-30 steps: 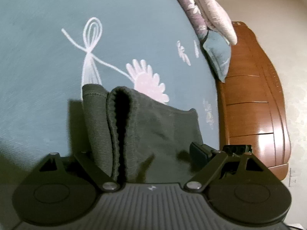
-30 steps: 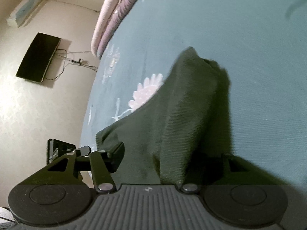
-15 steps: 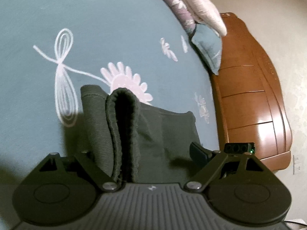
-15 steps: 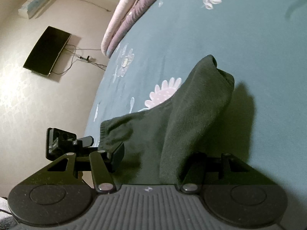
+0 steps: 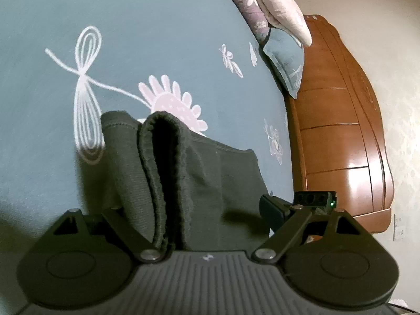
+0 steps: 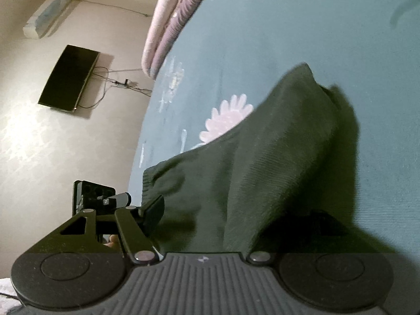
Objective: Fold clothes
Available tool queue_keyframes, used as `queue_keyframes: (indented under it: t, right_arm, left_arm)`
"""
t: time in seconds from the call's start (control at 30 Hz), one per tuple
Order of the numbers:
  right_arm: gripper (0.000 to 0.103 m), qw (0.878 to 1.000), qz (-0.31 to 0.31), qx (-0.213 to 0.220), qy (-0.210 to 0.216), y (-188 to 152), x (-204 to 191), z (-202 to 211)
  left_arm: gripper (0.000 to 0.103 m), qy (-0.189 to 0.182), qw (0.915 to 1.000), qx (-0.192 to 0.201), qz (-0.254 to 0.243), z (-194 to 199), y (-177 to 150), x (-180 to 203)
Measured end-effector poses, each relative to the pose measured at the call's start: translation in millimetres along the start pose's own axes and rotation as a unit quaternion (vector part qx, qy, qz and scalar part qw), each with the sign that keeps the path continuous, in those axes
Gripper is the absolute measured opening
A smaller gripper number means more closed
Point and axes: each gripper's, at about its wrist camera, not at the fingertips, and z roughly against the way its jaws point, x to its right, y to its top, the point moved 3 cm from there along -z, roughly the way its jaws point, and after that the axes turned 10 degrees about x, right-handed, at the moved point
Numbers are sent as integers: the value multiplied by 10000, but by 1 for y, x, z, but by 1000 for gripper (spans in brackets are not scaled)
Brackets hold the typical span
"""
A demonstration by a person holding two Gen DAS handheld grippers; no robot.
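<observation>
A dark green knit garment (image 5: 210, 178) hangs above the teal flowered bedspread (image 5: 131, 39) and casts a shadow on it. My left gripper (image 5: 207, 204) has its jaws wide apart. Its right finger (image 5: 273, 211) shows bare above the cloth. The ribbed hem is folded in a ridge over the hidden left finger. In the right wrist view the garment (image 6: 275, 157) tents over the hidden right finger of my right gripper (image 6: 202, 207). That gripper's left finger (image 6: 153, 211) stands clear of the cloth. No pinch is visible in either view.
A teal pillow (image 5: 283, 52) and stacked quilts (image 5: 275, 2) lean on the wooden headboard (image 5: 341, 131) beyond the bed's edge. In the right wrist view there is a black TV (image 6: 69, 78) on the wall, an air conditioner (image 6: 50, 13) and rolled quilts (image 6: 168, 26). Open bedspread (image 6: 328, 39) lies around the garment.
Both grippers have swung a little over the bed and the garment has moved with them. Its drape and the spacing of the jaws look the same.
</observation>
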Motion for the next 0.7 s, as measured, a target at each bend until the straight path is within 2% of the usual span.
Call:
queue_keyframes:
  t: [0.17, 0.37, 0.57, 0.7]
  right_arm:
    - [71, 9997, 182, 162, -34, -1, -13, 20]
    - [71, 9981, 342, 491, -137, -2, -17, 57]
    - [71, 9937, 297, 1027, -348, -8, -4, 116]
    - [71, 9873, 143, 1490, -537, -15, 14, 163]
  left_arm:
    - [86, -133, 9998, -42, -112, -5, 1, 15]
    - [86, -290, 9984, -241, -410, -29, 5, 47]
    - [86, -445, 9925, -732, -873, -85, 5, 94]
    - [86, -538, 9849, -1136, -1191, -135, 1, 130]
